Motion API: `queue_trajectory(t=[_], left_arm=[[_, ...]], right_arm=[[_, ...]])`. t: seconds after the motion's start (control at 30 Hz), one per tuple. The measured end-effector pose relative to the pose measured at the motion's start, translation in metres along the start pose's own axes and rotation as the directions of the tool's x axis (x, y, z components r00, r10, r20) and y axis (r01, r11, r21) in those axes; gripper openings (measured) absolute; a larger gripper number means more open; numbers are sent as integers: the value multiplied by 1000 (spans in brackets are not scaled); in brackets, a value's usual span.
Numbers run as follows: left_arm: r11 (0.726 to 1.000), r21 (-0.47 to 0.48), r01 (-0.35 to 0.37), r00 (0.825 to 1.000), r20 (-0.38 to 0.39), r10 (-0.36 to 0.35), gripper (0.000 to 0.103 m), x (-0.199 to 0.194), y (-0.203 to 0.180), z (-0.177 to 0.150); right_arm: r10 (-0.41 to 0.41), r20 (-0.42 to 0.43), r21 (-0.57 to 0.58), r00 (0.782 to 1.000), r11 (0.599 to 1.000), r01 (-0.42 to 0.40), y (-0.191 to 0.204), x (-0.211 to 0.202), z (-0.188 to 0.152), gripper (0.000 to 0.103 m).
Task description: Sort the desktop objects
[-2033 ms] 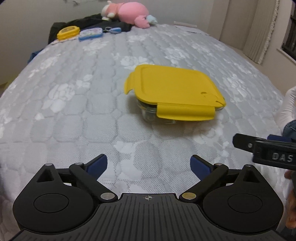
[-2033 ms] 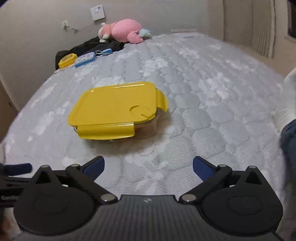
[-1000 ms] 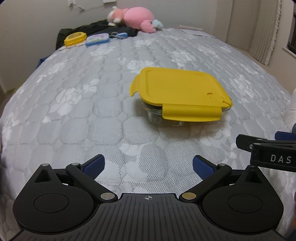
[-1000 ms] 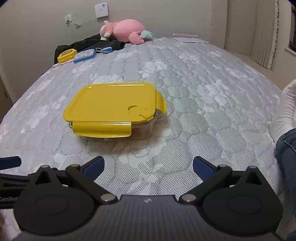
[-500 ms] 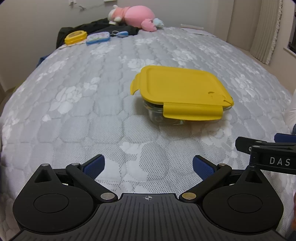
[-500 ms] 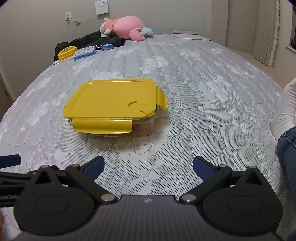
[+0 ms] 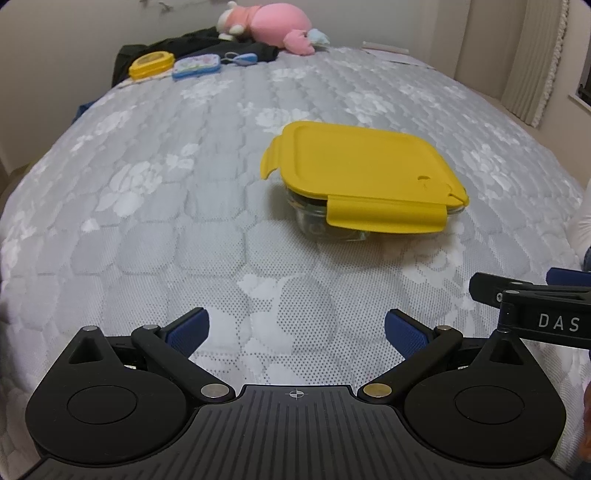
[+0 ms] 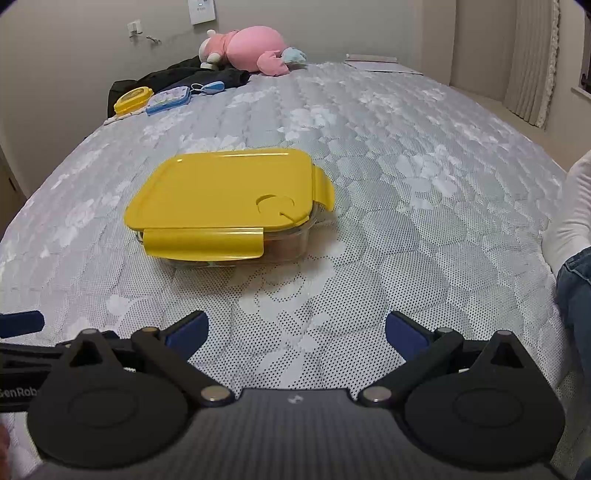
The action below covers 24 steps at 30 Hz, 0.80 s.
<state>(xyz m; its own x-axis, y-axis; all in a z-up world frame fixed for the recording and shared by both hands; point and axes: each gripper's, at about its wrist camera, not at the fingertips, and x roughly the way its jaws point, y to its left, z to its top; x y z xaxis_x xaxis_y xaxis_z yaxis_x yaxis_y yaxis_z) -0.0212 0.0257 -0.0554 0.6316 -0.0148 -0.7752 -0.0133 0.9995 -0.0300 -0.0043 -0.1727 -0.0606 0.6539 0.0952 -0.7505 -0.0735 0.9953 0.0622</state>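
Grey quilted mattress with a white flower pattern fills both views and carries everything. At its far left corner a small yellow-lidded container sits beside a flat blue-edged patterned case, with a small blue keyring-like item just to the right of them, all resting against a heap of dark clothing. A pink plush toy lies behind the clothing, near the wall.

The left tool hovers low over the near part of the mattress, its blue-padded fingers spread wide with nothing between them. Ahead of it and to its right stands the clear glass food container with a yellow snap-on lid, lid in place, its near flap turned down and its left flap sticking out. It stands well apart from both tools, roughly in the middle of the mattress.

The right tool is likewise wide open and empty, level with the left one and just beside it; the container is ahead and slightly to its left. At the far right edge of the right wrist view a white sleeve and a blue denim leg of the person show beside the mattress.
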Motion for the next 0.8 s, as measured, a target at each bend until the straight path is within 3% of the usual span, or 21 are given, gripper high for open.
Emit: queue_trajectory(t=[0.8], left_arm=[[1000, -29, -5, 999, -33, 5, 103, 6, 5, -1]], right_arm=[[4, -12, -6, 1000, 1000, -4, 2, 3, -1, 103]])
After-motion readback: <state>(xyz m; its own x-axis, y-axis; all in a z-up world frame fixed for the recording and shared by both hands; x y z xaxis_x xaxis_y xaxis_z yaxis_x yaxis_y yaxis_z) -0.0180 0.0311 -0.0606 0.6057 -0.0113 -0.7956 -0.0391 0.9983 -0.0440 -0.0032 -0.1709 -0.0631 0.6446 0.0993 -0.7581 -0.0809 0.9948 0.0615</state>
